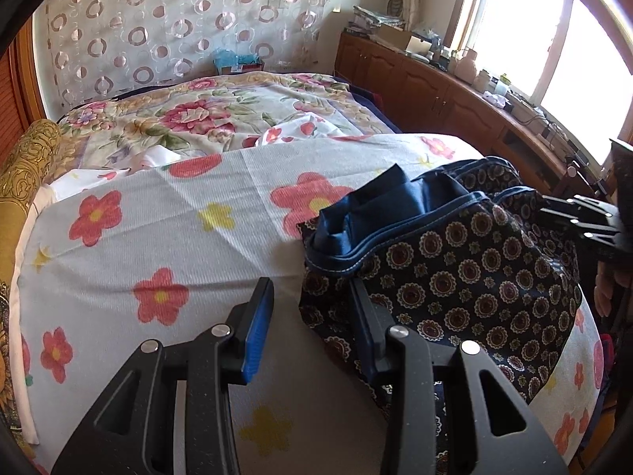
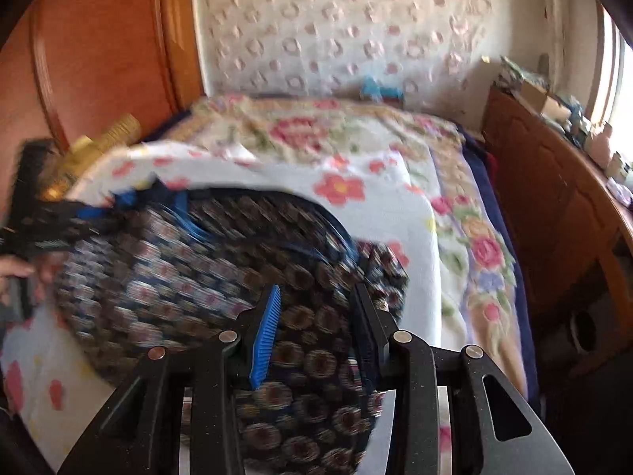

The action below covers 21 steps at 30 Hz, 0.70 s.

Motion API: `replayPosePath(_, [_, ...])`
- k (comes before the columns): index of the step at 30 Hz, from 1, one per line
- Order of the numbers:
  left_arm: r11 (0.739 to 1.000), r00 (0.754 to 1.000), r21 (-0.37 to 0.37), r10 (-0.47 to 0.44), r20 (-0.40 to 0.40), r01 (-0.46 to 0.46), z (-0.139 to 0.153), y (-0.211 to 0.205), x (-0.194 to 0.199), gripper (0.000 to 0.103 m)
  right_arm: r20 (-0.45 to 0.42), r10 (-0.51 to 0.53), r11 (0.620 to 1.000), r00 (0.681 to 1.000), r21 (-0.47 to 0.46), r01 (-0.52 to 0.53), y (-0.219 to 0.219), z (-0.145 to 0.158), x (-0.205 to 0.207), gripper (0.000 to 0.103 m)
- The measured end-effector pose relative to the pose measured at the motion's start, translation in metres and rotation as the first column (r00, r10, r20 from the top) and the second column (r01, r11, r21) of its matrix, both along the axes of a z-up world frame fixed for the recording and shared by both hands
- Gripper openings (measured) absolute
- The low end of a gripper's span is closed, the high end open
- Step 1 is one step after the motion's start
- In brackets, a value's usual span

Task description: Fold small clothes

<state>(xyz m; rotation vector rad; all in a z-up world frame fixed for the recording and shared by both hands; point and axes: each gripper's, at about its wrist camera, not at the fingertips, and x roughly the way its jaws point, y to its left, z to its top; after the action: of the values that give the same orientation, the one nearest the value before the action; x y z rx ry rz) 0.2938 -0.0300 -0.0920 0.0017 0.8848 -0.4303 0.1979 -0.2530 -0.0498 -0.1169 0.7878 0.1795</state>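
Flowered bedsheet (image 1: 158, 237) bears patterned shorts (image 1: 474, 277); both tongs (image 1: 312, 328) (image 2: 316, 328) stand part-open, gripping nothing.

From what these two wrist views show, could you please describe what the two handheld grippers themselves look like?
Both look alike. The left gripper and the right gripper have matte black, speckled arms with triangular cut-outs and round silver pivot pins. Each finger ends in a flat black plate faced with a ribbed blue pad. No cables or markings show. No sleeve is visible.

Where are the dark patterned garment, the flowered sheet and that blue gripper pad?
Patterned garment (image 1: 474, 277), left wrist view: its printed middle.
Flowered sheet (image 1: 158, 237), left wrist view: bare white part.
Blue pad (image 1: 257, 328), left wrist view: left finger's face.
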Motion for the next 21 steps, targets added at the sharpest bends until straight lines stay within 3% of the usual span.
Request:
replayPosePath(2, [1.000, 1.000, -0.009, 0.005, 0.008, -0.005, 0.003, 0.001, -0.002, 0.039, -0.008, 0.006, 1.000, 1.000, 0.027, -0.005, -0.005, -0.003, 0.004, 0.037])
replayPosePath(3, [1.000, 1.000, -0.017, 0.006, 0.024, -0.005, 0.005, 0.001, -0.003, 0.039, 0.001, 0.022, 0.999, 1.000, 0.040, -0.022, -0.005, -0.001, 0.003, 0.017])
replayPosePath(4, [1.000, 0.999, -0.021, 0.006, 0.040, -0.005, 0.009, 0.002, -0.004, 0.039, 0.014, 0.037, 0.998, 0.999, 0.047, -0.038, -0.005, 0.001, 0.001, 0.007])
replayPosePath(6, [1.000, 0.998, -0.025, 0.006, 0.063, -0.005, 0.015, 0.002, -0.007, 0.039, 0.051, 0.048, 0.997, 0.998, 0.054, -0.051, -0.006, 0.007, 0.000, 0.003])
replayPosePath(9, [0.999, 0.996, -0.049, 0.010, 0.084, -0.006, 0.025, 0.004, -0.008, 0.039, 0.163, -0.015, 0.999, 0.986, 0.045, 0.008, -0.013, 0.017, -0.011, 0.003])
replayPosePath(11, [0.999, 0.996, -0.051, 0.011, 0.092, -0.006, 0.028, 0.005, -0.008, 0.039, 0.190, -0.084, 0.996, 0.978, 0.050, 0.076, -0.022, 0.020, -0.014, 0.002])
replayPosePath(16, [0.999, 0.999, -0.043, 0.003, 0.038, -0.002, 0.017, 0.005, 0.003, 0.039, 0.089, -0.120, 0.993, 0.989, 0.025, 0.118, -0.030, 0.000, 0.002, 0.003])
replayPosePath(21, [0.998, 1.000, -0.055, 0.003, -0.015, -0.004, 0.006, 0.006, 0.013, 0.039, 0.088, -0.112, 0.991, 0.990, 0.086, 0.104, -0.037, 0.001, 0.005, 0.004])
